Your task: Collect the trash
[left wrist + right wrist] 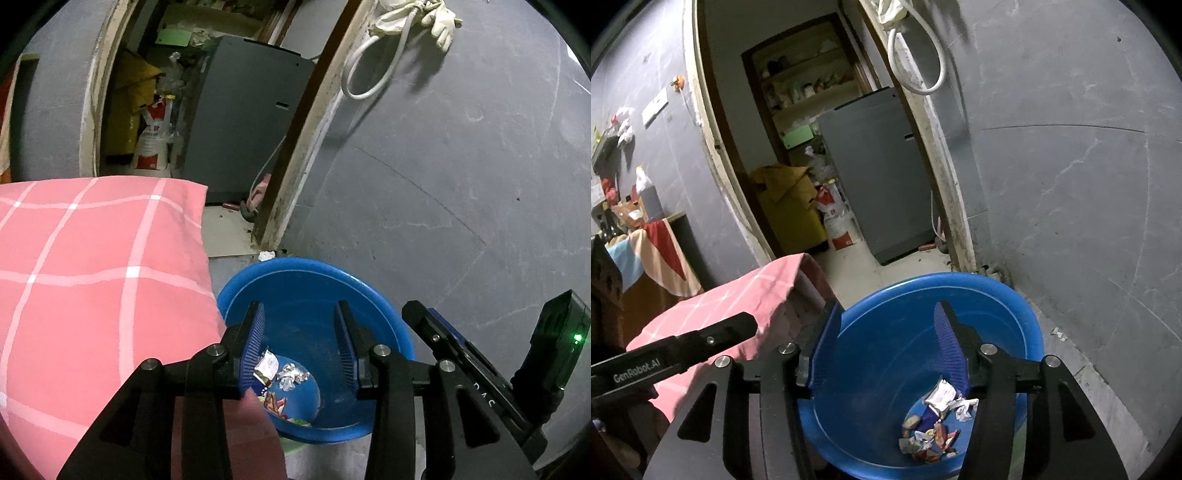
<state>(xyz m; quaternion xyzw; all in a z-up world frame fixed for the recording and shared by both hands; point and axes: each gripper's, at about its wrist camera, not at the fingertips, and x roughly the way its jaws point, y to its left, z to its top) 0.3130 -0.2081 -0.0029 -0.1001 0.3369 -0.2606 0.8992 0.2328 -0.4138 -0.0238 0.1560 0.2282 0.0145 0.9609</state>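
A blue plastic tub [369, 288] stands on the floor beside the bed; it also shows in the right wrist view [1015, 295]. Crumpled wrappers and paper trash [284, 380] lie on its bottom, seen too in the right wrist view [938, 421]. My left gripper [301, 314] is open and empty, held over the tub. My right gripper [886, 314] is open and empty, also over the tub. The right gripper's body [480, 373] shows at the right of the left wrist view, and the left gripper's body [672, 354] at the left of the right wrist view.
A bed with a pink checked sheet [92, 277] lies left of the tub. A grey wall [443, 166] stands to the right. A doorway behind leads to a grey appliance [243, 110], sacks and boxes. A scrap of white paper [266, 254] lies by the door frame.
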